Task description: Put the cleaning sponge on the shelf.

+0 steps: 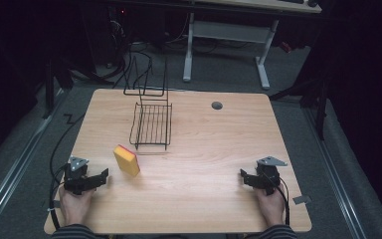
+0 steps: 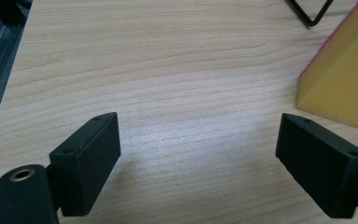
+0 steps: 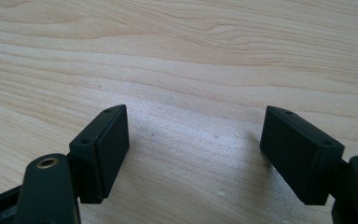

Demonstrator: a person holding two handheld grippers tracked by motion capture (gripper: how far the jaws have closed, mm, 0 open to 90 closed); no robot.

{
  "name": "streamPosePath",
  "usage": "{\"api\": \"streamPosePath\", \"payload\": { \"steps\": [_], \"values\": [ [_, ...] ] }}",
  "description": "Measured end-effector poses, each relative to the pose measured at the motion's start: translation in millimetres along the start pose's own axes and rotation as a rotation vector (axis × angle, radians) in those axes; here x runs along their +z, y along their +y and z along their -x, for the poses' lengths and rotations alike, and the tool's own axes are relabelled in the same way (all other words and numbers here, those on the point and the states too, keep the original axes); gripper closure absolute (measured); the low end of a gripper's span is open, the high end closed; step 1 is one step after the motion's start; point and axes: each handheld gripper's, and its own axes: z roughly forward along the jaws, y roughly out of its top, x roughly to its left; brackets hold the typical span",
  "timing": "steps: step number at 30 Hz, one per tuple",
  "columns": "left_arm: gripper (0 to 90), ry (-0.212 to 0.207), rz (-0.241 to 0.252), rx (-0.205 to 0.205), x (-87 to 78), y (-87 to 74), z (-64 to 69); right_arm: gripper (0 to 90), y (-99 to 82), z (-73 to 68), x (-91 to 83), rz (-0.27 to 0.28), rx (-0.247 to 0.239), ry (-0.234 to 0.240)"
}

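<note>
Wooden table [image 1: 194, 164], lit from above, dark room around. Yellow sponge [image 1: 127, 160] with a pink face standing tilted on edge, left of centre, just in front of the near end of a black wire rack [image 1: 151, 125]; sponge and rack close but seemingly apart. Left claw [image 1: 99, 178] resting low at the near-left corner, held in a hand [image 1: 75, 204], jaws released and spread with nothing between them, aimed toward the sponge and just short of it. In the left gripper view, sponge [image 2: 342, 84] off to the right beyond one jaw, bare wood in the gap, a corner of the rack [image 2: 310, 14] at top. Probably staged there for a short reach to the sponge. Right claw [image 1: 244, 177] at the near-right corner, well apart from sponge and rack, also released over bare wood [image 3: 186, 70], likely parked out of the way. Sponge on edge offers two flat faces for a pinch; soft, likely to compress. Rack's open side toward the sponge, likely the destination.
</note>
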Motion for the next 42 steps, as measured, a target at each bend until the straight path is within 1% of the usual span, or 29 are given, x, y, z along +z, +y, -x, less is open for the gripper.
{"api": "streamPosePath", "payload": {
  "steps": [3,8,11,13,17,19,20,24,25,26,29,34,42],
  "values": [
    [12.6,-0.009,0.003,0.005,-2.5,-0.8,2.1,24.0,0.0,-0.1,0.0,0.000,0.001,0.000],
    [12.0,-0.022,0.009,0.023,-7.9,-2.1,5.7,24.0,0.0,-0.1,-0.1,-0.001,0.001,0.001],
    [11.9,-0.029,0.019,0.021,-11.4,-2.8,7.4,24.0,0.0,-0.2,-0.1,-0.001,0.001,0.001],
    [11.5,-0.033,0.020,0.031,-14.2,-3.1,8.9,24.0,0.0,-0.2,-0.1,-0.001,0.001,0.001],
    [11.1,-0.044,0.034,0.042,-19.5,-3.6,14.9,24.0,0.0,-0.2,-0.1,-0.001,0.001,0.001],
    [10.9,-0.047,0.036,0.044,-20.5,-3.8,16.4,24.0,0.0,-0.2,-0.1,-0.001,0.001,0.001],
    [10.2,-0.053,0.037,0.054,-22.5,-4.0,19.0,24.0,0.0,-0.2,-0.1,-0.001,0.001,0.001],
    [9.3,-0.067,0.041,0.060,-24.4,-4.0,22.4,24.0,0.0,-0.2,-0.1,-0.002,0.001,0.000],
    [7.1,-0.078,0.033,0.063,-24.8,-3.7,24.2,23.9,0.0,-0.2,-0.1,-0.001,0.002,0.001],
    [6.3,-0.078,0.033,0.063,-24.8,-3.7,24.2,23.9,0.0,-0.2,-0.1,-0.001,0.002,0.001],
    [6.0,-0.091,0.027,0.076,-26.2,-4.2,28.8,24.0,0.0,-0.2,-0.1,-0.002,0.001,0.001],
    [4.9,-0.104,0.021,0.080,-26.9,-4.6,32.5,24.0,0.0,-0.2,-0.1,-0.001,0.001,0.001],
    [2.6,-0.126,0.005,0.106,-26.9,-3.6,43.0,24.0,0.0,-0.2,-0.1,-0.001,0.001,0.000]
  ]
}}
